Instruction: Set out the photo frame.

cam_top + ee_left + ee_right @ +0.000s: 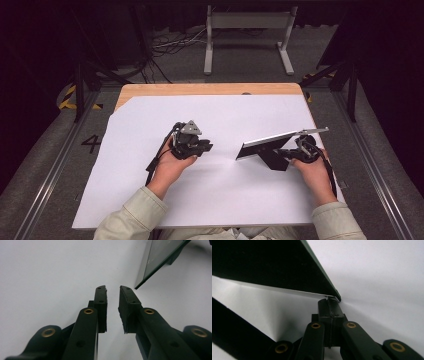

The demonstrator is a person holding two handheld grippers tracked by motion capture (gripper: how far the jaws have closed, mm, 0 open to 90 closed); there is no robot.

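Observation:
A flat dark-edged panel (pixel 280 138) with a black prop leg (pixel 272 157) is tilted above the white sheet at the right. My right gripper (pixel 301 139) is shut on its right-hand corner. In the right gripper view the closed jaws (pixel 329 301) pinch a thin pale edge at the corner of the panel (pixel 274 265), whose dark back fills the upper left, and the leg (pixel 234 325) crosses below. My left gripper (pixel 207 147) rests at mid-table, pointing right. Its fingers (pixel 112 290) stand a little apart with nothing between them, and the panel (pixel 160 255) lies ahead of them.
A white sheet (pixel 210 200) covers most of the wooden table (pixel 200 89). Beyond the far edge stand a white metal frame (pixel 247 30) and loose cables (pixel 170 45) on the floor. Rails run along both sides of the table.

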